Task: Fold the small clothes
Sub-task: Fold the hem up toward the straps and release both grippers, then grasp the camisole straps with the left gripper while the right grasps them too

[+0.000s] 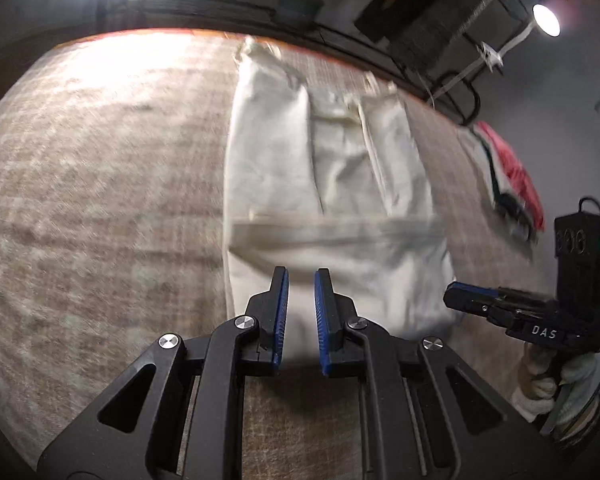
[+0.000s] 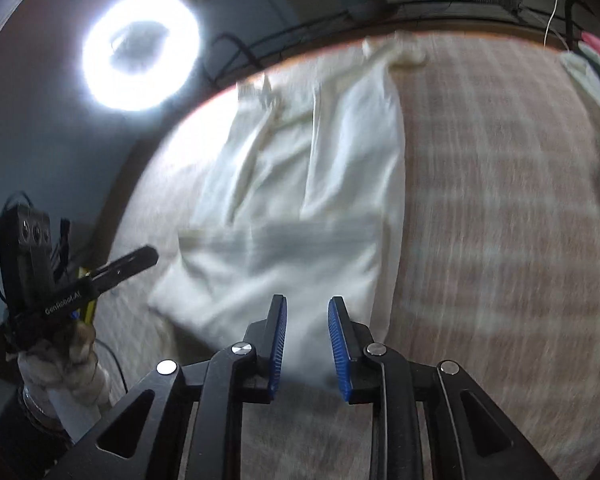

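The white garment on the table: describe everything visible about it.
The white garment is cream-white, of plain woven-looking cloth. It lies flat on the checked tablecloth, already folded lengthwise, with long creases and a flat band across it near its near end. Its far end reaches the table's far edge. Blur hides finer detail. Neither gripper visibly grips it.

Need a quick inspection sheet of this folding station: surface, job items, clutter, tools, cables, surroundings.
Surface: table under beige checked cloth.
Job's things: white garment lying partly folded, blurred; a second pile with red fabric at the table's far edge.
Clutter: nothing seen.
Grippers: left tool slightly open, nothing between its pads; right tool open, empty, over the garment's near edge. Both held in gloved hands.
Cables: black cables run behind the table.
Surroundings: ring light; a smaller lamp; dark equipment behind.
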### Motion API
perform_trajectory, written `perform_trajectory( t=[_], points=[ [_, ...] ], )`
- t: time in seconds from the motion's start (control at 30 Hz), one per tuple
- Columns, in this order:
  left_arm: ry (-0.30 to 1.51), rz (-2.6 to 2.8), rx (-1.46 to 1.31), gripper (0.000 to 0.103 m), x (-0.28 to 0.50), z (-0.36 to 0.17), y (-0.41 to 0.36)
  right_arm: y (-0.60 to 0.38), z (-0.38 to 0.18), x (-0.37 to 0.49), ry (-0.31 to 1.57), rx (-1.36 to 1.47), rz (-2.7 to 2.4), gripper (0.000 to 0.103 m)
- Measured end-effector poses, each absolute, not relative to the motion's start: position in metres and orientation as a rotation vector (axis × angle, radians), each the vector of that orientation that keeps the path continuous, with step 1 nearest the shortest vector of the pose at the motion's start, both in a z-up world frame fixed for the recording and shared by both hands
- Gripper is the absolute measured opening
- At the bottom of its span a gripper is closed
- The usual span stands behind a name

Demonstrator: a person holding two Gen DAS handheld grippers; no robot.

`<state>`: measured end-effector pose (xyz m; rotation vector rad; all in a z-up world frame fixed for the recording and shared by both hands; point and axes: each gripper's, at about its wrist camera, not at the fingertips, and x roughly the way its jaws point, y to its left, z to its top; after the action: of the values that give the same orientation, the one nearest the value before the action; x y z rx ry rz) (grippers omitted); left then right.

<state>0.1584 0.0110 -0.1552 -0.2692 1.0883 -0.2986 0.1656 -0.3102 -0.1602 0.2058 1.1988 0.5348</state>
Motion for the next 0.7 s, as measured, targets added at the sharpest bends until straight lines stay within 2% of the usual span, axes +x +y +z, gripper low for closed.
perform_trajectory(
  t=[0.13, 0.3, 0.4, 0.5, 0.63, 0.7],
  points=[
    [1.109, -0.302, -0.147, 0.010, 0.148, -0.172, 0.001, -0.304, -0.171, 0.134, 1.222, 0.118, 0.519, 0.019],
    [1.101, -0.292, -0.131, 0.010, 0.149, -0.162, 0.008, -0.295, -0.170, 0.120, 1.243, 0.028, 0.544, 0.020],
    [1.065, -0.276, -0.165, 0.010, 0.161, -0.148, 0.019, -0.296, -0.159, 0.127, 1.214, 0.044, 0.572, 0.022],
    [1.045, -0.247, -0.175, 0.010, 0.183, -0.140, 0.029, -0.300, -0.139, 0.139, 1.140, 0.056, 0.585, 0.031],
    [1.037, -0.222, -0.220, 0.010, 0.219, -0.139, 0.043, -0.307, -0.123, 0.172, 1.070, 0.068, 0.558, 0.031],
    [1.038, -0.221, -0.245, 0.011, 0.240, -0.142, 0.049, -0.311, -0.121, 0.192, 1.052, 0.082, 0.545, 0.027]
  ],
)
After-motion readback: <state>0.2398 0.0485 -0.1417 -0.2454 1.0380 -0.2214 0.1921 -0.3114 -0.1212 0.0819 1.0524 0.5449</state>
